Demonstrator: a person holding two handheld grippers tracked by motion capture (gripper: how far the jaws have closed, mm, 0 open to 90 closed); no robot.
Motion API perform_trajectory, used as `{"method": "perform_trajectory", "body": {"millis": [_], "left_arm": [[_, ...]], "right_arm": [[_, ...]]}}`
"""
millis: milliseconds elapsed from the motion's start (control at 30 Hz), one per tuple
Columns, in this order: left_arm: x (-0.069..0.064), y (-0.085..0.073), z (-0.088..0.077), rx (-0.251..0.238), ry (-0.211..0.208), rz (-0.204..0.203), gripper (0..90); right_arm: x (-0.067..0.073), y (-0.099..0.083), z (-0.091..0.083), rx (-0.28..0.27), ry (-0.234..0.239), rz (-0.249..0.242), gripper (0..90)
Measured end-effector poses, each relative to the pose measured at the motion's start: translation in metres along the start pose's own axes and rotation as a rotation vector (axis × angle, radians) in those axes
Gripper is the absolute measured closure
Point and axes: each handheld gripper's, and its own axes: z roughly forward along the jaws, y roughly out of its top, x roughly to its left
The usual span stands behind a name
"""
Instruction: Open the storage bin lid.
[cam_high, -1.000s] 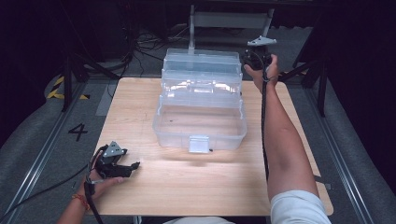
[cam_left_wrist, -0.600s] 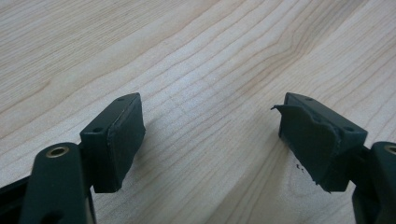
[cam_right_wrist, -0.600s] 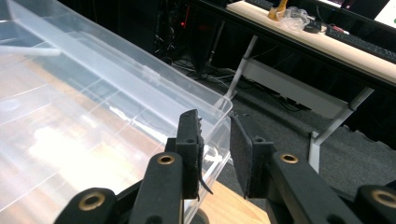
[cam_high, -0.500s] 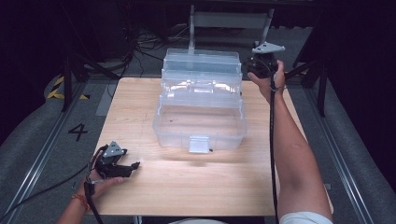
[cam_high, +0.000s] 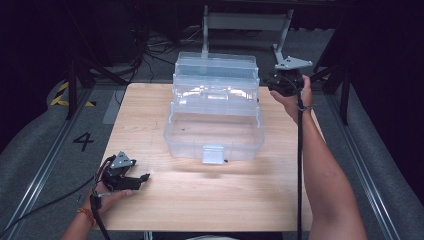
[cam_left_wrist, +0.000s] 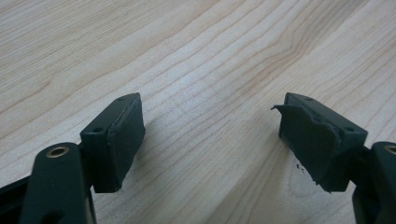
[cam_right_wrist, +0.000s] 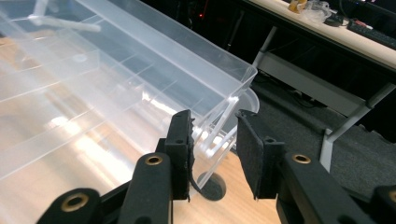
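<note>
1. Dark room around a pale wooden table (cam_high: 200, 200); grey floor with a painted "4" (cam_high: 83, 141) to the left, and cables and a metal stand (cam_high: 245, 22) behind.
2. Clear plastic tackle box (cam_high: 215, 115) sits at the middle of the table, toward the far edge. It is opened out in stepped tiers: a deep bottom tub with a front latch (cam_high: 213, 154), and shallower trays rising behind it.
3. Right gripper (cam_high: 284, 82) is held at the box's far right corner, beside the upper trays. Its jaws have just been opening; they stand narrow, with a clear hinge arm (cam_right_wrist: 219, 126) of the box between the pads and a gap on the right-hand side.
4. Left gripper (cam_high: 142, 177) rests near the table's front left corner, well apart from the box, jaws spread with nothing between.
5. Right gripper view adds what the high view blurs: thin tray walls, inner dividers, and the slanted arm linking the tiers.
6. Left gripper view gives close wood grain, and a torn edge on one pad (cam_left_wrist: 315, 140).
</note>
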Motion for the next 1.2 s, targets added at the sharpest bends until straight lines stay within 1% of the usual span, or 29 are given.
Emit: {"method": "perform_trajectory", "body": {"millis": [133,167,267,467,533,633,800,867,967,1067,1100,1200], "left_arm": [[0.0,0.0,0.0,-0.001,-0.001,0.0,22.9],[0.0,0.0,0.0,-0.001,-0.001,0.0,22.9],[0.0,0.0,0.0,0.0,0.002,0.003,22.9],[0.0,0.0,0.0,0.0,0.002,0.001,22.9],[0.0,0.0,0.0,0.0,0.001,0.001,22.9],[0.0,0.0,0.0,0.0,0.002,0.001,22.9],[0.0,0.0,0.0,-0.001,0.008,0.003,22.8],[0.0,0.0,0.0,-0.001,0.007,0.003,22.8],[0.0,0.0,0.0,0.0,0.008,0.004,22.8],[0.0,0.0,0.0,0.0,0.006,0.002,22.7],[0.0,0.0,0.0,0.0,0.002,-0.002,22.6],[0.0,0.0,0.0,0.0,0.004,-0.001,22.6]], "right_arm": [[0.004,-0.006,-0.011,0.006,0.013,-0.012,65.3],[0.004,-0.006,-0.011,0.006,0.013,-0.012,65.3],[0.008,-0.016,-0.021,0.014,0.027,-0.014,64.7],[0.014,-0.031,-0.032,0.032,0.036,-0.023,63.3],[0.016,-0.036,-0.035,0.037,0.046,-0.022,62.4],[0.019,-0.039,-0.042,0.032,0.061,-0.02,60.8],[0.028,-0.046,-0.057,0.026,0.071,-0.05,57.2],[0.031,-0.049,-0.061,0.022,0.081,-0.052,55.7],[0.034,-0.056,-0.067,0.033,0.081,-0.063,52.9],[0.035,-0.065,-0.071,0.036,0.086,-0.064,50.6],[0.035,-0.067,-0.071,0.049,0.091,-0.057,49.0],[0.035,-0.076,-0.074,0.056,0.078,-0.066,48.4]]}}
